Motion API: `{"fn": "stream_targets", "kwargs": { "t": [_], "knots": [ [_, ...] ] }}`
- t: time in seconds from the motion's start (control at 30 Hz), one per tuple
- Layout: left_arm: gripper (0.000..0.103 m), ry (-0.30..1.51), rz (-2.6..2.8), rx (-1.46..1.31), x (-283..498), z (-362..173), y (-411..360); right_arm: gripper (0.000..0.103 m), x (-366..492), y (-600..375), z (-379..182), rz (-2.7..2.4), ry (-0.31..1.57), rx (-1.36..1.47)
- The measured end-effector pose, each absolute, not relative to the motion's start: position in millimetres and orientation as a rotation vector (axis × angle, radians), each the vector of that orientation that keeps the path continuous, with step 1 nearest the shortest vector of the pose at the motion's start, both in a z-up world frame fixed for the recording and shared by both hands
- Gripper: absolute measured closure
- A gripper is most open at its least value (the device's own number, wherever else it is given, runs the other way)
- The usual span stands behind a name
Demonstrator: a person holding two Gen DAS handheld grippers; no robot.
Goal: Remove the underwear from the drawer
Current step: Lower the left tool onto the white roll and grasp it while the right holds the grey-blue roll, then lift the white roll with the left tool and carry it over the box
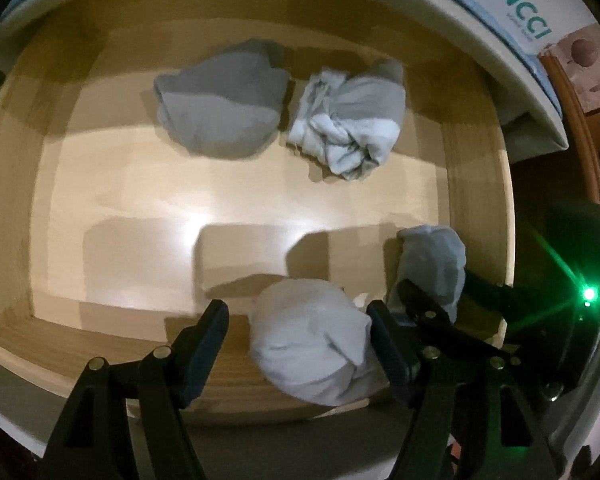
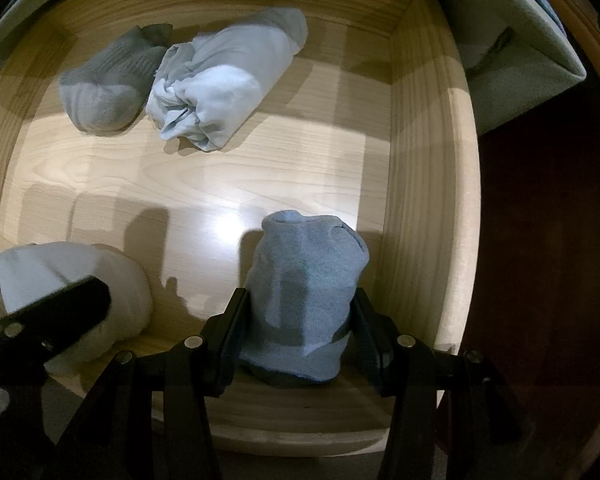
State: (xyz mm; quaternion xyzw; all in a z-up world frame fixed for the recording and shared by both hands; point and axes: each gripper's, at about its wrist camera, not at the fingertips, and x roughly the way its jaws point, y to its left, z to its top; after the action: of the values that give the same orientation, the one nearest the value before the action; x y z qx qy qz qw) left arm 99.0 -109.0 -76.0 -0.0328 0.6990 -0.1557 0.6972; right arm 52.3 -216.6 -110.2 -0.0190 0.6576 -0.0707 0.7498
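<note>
Past the wooden box below me, at one o'clock, a white panel [image 1: 512, 12] carries teal "XINCCI" lettering. At two o'clock I see a wooden knob [image 1: 584, 53] on pale timber. Dark reddish-brown floor [image 2: 540, 240] lies at three o'clock. Overhead light glares off the pale wood.

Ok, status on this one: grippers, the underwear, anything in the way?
Left gripper open, straddling white bundle. Right gripper shut on blue bundle, near the drawer floor. Two grey bundles at back, nothing blocking.
</note>
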Motion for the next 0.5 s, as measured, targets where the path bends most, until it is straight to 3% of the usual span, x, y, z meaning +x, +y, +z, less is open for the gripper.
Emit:
{"fn": "stream_targets", "kwargs": {
  "t": [0.2, 0.23, 0.3, 0.5],
  "knots": [
    [0.031, 1.550, -0.360, -0.081, 96.3, -78.0, -106.4, 0.056, 54.6, -216.6, -108.5, -0.153, 1.437, -0.041],
    [0.034, 1.553, -0.365, -0.082, 96.7, -77.9, -106.4, 0.056, 54.8, -216.7, -108.6, -0.153, 1.437, -0.041],
    [0.049, 1.558, -0.381, -0.091, 97.0, -75.9, -104.1, 0.056, 55.0, -217.1, -108.2, -0.153, 1.436, -0.040],
    [0.055, 1.566, -0.386, -0.103, 100.5, -77.8, -100.6, 0.056, 55.7, -217.6, -110.5, -0.152, 1.435, -0.039]
  ]
}}
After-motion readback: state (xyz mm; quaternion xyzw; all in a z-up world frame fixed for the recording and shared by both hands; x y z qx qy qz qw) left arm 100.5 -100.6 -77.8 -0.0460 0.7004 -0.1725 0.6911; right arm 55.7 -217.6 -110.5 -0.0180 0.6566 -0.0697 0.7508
